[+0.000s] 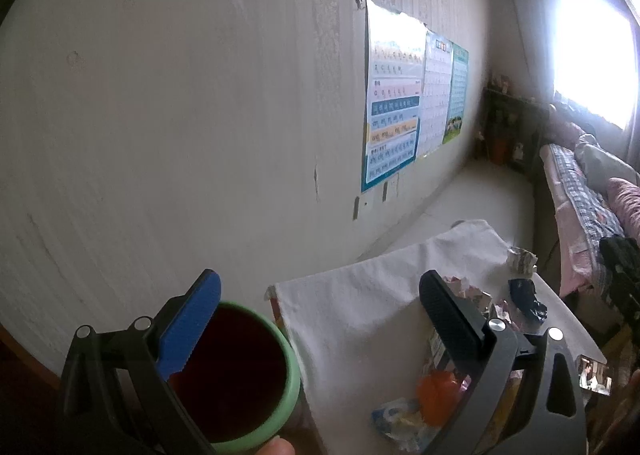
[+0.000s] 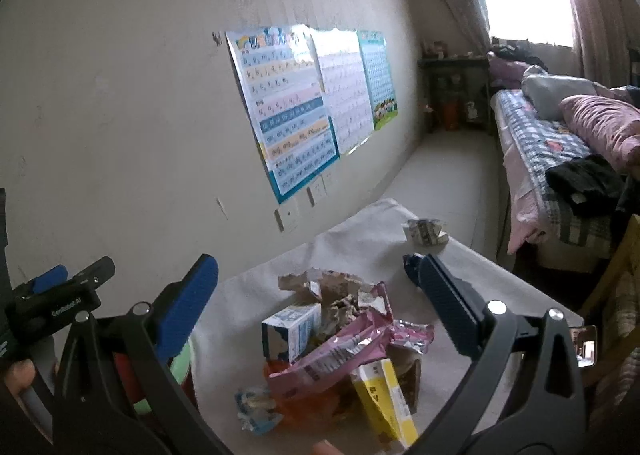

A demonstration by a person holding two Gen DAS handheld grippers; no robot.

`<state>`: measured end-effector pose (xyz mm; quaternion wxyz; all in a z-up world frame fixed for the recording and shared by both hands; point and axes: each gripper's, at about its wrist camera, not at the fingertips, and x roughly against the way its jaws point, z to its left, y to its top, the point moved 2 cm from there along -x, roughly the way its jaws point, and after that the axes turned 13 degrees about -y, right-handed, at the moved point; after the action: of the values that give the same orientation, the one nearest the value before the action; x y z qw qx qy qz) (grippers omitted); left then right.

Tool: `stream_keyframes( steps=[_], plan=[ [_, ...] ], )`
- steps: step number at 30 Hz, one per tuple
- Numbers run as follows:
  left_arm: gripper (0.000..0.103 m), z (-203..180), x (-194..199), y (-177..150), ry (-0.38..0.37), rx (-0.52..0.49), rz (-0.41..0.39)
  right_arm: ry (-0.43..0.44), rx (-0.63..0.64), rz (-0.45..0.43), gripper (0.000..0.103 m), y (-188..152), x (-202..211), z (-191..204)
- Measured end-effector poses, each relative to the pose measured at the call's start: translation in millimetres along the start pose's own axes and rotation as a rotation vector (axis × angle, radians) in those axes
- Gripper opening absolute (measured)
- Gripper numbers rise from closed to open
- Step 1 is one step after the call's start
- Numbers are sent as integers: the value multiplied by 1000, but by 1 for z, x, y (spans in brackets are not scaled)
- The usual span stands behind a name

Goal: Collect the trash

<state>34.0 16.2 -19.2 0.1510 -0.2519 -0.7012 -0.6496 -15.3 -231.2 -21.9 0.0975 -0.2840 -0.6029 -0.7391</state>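
Note:
A green-rimmed bin (image 1: 240, 375) with a dark red inside stands left of the white-clothed table (image 1: 360, 307); its rim also shows in the right wrist view (image 2: 180, 371). My left gripper (image 1: 320, 315) is open and empty, its left finger over the bin's rim. A trash pile lies on the table: pink wrapper (image 2: 340, 351), small milk carton (image 2: 290, 331), yellow box (image 2: 384, 395), orange wrapper (image 2: 304, 403), brown torn packet (image 2: 320, 283). A crumpled white carton (image 2: 426, 233) and a dark blue wrapper (image 1: 526, 295) lie farther back. My right gripper (image 2: 320, 295) is open and empty above the pile.
A wall with posters (image 2: 304, 103) runs along the left. A bed (image 2: 560, 159) with blankets stands at the right, with bare floor (image 2: 448, 175) between. A phone (image 2: 584, 343) lies at the table's right edge. A dark shelf (image 2: 452, 95) stands at the far end.

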Motion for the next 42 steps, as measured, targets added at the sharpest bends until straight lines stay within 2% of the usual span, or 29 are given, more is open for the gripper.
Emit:
stream_keyframes(
  steps=[5, 13, 21, 42],
  plan=[
    [95, -12, 4, -1, -4, -10, -4, 4, 25, -39, 100, 7, 6, 5],
    [95, -3, 5, -1, -3, 9, -2, 1, 55, -55, 100, 14, 10, 14],
    [95, -3, 0, -4, -10, 11, 13, -22, 61, -27, 100, 7, 5, 14],
    [95, -3, -4, -3, -4, 11, 26, -15, 46, -1, 100, 3, 0, 9]
  ],
)
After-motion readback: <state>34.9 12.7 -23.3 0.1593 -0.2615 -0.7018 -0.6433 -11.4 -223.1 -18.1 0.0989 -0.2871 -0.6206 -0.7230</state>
